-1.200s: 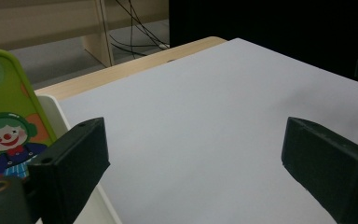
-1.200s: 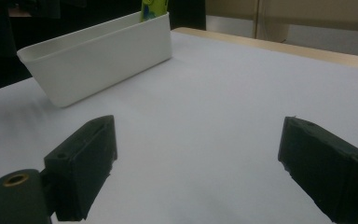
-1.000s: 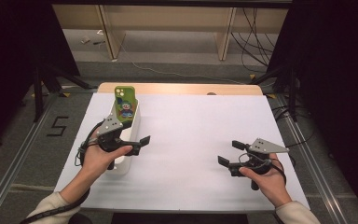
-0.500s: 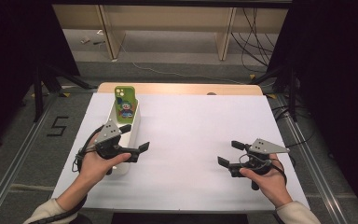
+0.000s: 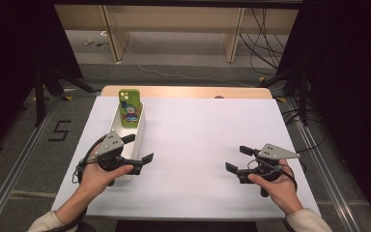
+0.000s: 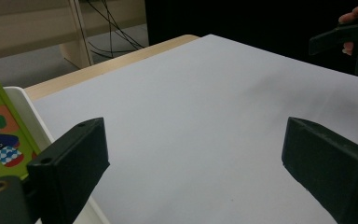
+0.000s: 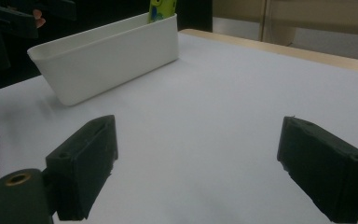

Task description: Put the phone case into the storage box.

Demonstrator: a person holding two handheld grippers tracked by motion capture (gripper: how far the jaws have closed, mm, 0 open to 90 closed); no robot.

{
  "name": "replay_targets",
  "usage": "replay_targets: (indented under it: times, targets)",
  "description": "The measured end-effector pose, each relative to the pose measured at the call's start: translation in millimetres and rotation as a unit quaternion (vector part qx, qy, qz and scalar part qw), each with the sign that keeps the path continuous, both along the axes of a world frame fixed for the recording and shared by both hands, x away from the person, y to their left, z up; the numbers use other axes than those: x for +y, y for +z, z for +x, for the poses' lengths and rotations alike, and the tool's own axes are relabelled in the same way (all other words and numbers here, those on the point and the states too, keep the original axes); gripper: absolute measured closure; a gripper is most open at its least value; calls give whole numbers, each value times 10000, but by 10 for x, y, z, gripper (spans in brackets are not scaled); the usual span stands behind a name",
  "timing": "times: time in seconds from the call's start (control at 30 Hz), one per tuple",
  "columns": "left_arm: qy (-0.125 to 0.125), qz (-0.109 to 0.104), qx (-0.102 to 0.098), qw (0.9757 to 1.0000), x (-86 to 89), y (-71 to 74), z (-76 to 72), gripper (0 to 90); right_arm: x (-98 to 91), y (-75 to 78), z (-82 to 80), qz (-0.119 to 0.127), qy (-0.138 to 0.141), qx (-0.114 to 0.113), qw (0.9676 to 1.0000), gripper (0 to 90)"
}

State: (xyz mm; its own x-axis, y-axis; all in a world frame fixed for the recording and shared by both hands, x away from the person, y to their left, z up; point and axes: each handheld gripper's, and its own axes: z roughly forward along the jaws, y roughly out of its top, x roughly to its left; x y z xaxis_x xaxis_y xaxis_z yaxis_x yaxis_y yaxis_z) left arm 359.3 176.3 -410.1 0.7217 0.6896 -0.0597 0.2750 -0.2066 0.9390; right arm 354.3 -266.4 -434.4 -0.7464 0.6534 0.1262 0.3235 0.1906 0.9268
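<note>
Left gripper (image 5: 137,150) jaws spread, empty, beside white bin (image 5: 140,126) holding green phone case (image 5: 129,107), right gripper (image 5: 237,159) jaws spread, empty, over white tabletop (image 5: 198,130)

The phone case (image 5: 128,107) is bright green with a cartoon clown in blue, red and white. The tray (image 5: 137,129) holding it is plain white. The bench (image 5: 198,130) is covered in white, with a pale wood edge. Both claws, left claw (image 5: 139,148) and right claw (image 5: 237,159), are black with grey plates.
</note>
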Motion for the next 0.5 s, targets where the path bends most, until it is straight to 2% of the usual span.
replay_targets:
  times: [0.5]
  targets:
    - [10,142,-19,9999,53,-60,-6,66,0,-3,3,6,2,4,10000,133]
